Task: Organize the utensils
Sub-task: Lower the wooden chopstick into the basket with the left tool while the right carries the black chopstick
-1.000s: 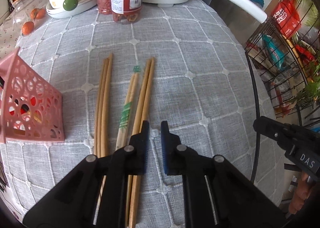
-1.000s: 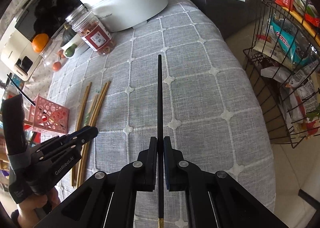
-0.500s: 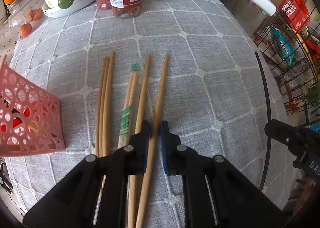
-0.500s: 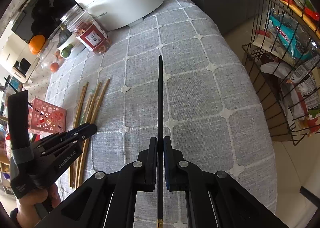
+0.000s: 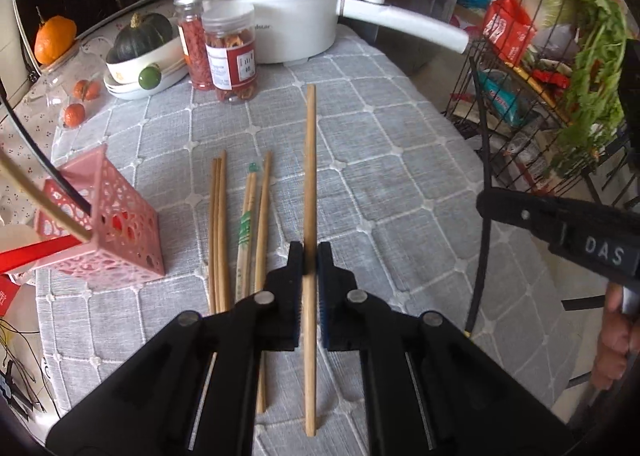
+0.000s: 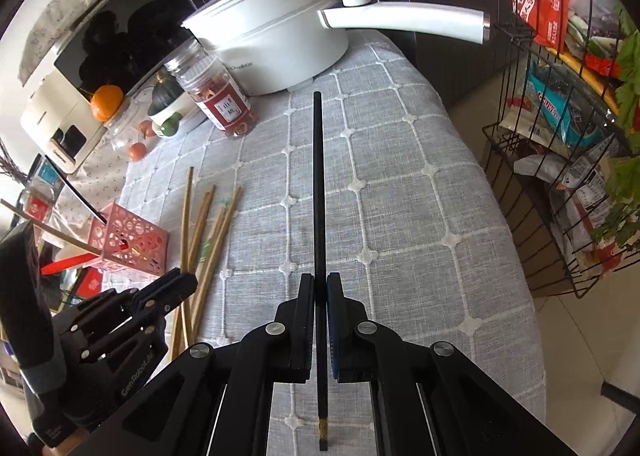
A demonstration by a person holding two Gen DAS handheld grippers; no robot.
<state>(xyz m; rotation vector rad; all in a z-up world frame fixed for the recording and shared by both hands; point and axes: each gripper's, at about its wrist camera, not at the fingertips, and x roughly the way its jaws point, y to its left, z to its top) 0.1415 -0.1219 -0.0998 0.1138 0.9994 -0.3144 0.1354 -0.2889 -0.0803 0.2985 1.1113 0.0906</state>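
Note:
My left gripper (image 5: 310,256) is shut on a wooden chopstick (image 5: 309,176) and holds it lifted above the grey tablecloth, pointing away. Several more wooden chopsticks (image 5: 240,216) lie on the cloth to its left. My right gripper (image 6: 320,288) is shut on a black chopstick (image 6: 319,184), held above the cloth and pointing at the pot. A pink perforated basket (image 5: 108,228) lies at the left with a chopstick and a black stick poking out; it also shows in the right wrist view (image 6: 132,236). The left gripper shows in the right wrist view (image 6: 176,288).
A white pot (image 5: 280,4) with a long handle stands at the back. Two jars (image 5: 230,52), a bowl with a squash (image 5: 140,56) and small fruit stand at the back left. A wire rack (image 6: 560,176) of groceries stands off the table's right edge.
My left gripper closed on one wooden chopstick and lifted it off the cloth. Both grippers rose and tilted up. The right gripper kept hold of the black chopstick.

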